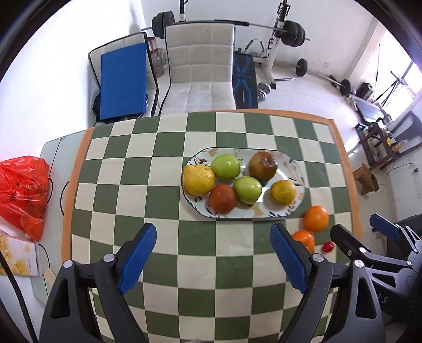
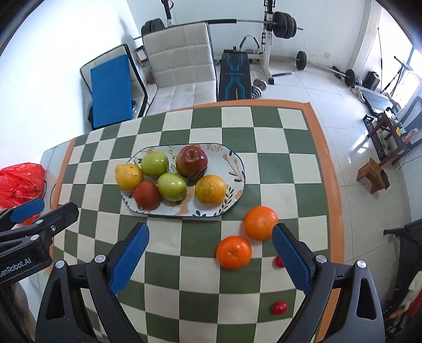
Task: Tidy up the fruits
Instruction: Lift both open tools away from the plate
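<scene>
1. Two oranges [image 2: 233,252] sit on the desk [image 2: 237,126] between the right gripper [image 2: 209,254] fingers, spread wide, empty.
2. Left gripper [image 1: 212,253] gapes too, plate [image 1: 292,168] ahead.
3. One cherry tomato [image 2: 277,261] is half hidden behind a finger.

We see a green-and-cream checkered tablecloth [image 1: 163,184] with an orange border on the table. Red plastic bag [image 1: 22,190] at the table's left edge, a yellow-patterned packet [image 1: 15,256] just beside it. Behind the table: white padded chair [image 1: 200,66], second chair with a blue board [image 1: 123,81] on it. Further back, barbell rack [image 2: 271,23], weight bench [image 2: 233,76], small wooden stool [image 2: 373,175] on the right.
</scene>
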The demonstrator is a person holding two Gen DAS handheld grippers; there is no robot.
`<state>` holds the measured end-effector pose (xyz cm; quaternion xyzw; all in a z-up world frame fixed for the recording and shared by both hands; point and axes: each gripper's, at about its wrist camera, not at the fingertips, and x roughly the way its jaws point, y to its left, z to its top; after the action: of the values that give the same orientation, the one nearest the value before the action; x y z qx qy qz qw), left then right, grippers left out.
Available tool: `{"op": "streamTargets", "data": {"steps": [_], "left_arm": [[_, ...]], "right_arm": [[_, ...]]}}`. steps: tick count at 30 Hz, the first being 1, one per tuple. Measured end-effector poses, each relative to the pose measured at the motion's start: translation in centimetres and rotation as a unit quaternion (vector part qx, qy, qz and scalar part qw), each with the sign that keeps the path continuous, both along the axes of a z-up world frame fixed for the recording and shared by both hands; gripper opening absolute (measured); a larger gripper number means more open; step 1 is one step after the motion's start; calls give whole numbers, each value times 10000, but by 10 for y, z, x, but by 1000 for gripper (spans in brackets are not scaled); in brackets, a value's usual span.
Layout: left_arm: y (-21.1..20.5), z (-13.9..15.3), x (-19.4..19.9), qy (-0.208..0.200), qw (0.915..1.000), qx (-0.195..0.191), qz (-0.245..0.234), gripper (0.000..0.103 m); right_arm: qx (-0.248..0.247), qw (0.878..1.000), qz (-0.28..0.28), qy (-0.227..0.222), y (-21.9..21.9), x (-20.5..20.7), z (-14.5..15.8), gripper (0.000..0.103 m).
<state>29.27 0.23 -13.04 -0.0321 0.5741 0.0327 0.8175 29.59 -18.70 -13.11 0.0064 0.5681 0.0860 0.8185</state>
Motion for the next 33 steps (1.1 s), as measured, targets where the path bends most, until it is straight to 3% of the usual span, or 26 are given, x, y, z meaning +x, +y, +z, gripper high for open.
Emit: {"op": "streamTargets", "data": {"steps": [10,18,28,29,30,33], "left_arm": [[-7,44,-39,-363,9993,-64,-88,88],[-8,60,-56,-522,9985,-127,-56,88],[-5,61,-58,-535,9985,-15,66,88],[-6,57,-55,-489,9988,10,69,90],[-7,53,-52,-425,9991,39,68,102],[-13,37,-42,-275,9995,123,63,103]], "right_arm": [[268,9988,-30,-413,-8,-47,58,96],[405,9973,9,-619,-5,-69,83,96],[531,9967,-27,-612,-7,-70,84,99],[571,9966,-60,-594,-9,-69,83,102],[611,9964,-95,-578,-13,-67,80,102],[736,9958,-374,-403,-35,-57,62,102]]}}
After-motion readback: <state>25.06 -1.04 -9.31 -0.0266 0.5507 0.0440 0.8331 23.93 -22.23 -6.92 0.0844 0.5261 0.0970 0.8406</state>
